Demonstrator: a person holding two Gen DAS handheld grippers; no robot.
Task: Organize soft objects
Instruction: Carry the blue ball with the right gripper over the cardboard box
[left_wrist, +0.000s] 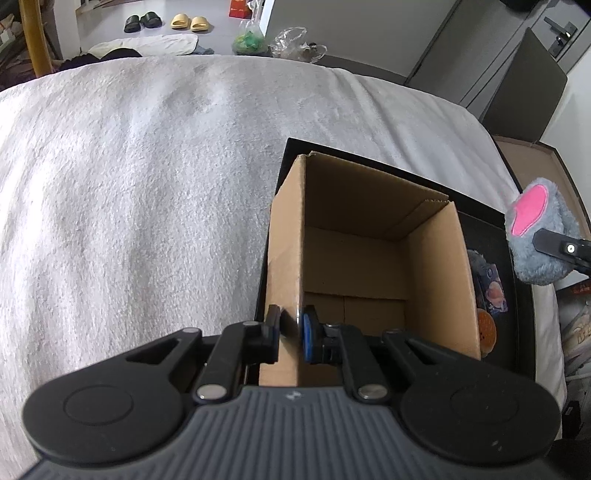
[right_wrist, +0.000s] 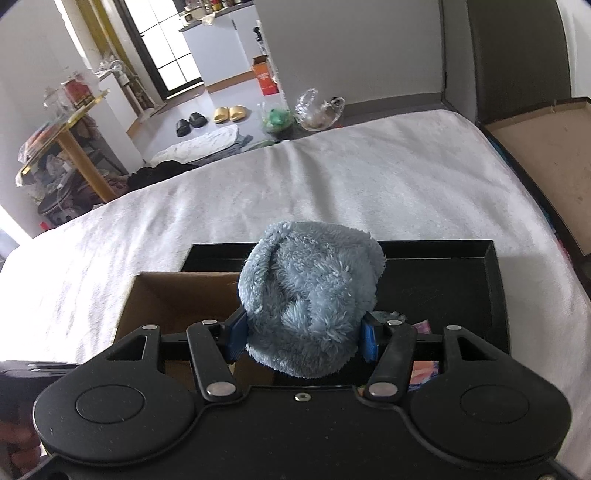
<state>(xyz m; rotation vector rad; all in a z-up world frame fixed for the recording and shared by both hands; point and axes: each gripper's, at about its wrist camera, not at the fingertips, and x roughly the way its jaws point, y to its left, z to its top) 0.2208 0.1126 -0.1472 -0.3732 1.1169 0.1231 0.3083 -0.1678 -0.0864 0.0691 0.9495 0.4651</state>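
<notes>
Holding the open brown cardboard box (left_wrist: 354, 266) wall in my left tool (left_wrist: 290, 334), my right tool (right_wrist: 303, 334) grips the fluffy blue-grey plush toy (right_wrist: 310, 295); box interior empty, placement pending.

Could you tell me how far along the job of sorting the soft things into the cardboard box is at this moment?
Nothing looks packed yet: the cardboard box shows only bare bottom. In hand, the left gripper is shut on the box's wall, steadying it, while the right gripper holds the fluffy grey-blue plush above the black tray. Left: dropping it in, then the items lying on the tray beside the box.
</notes>
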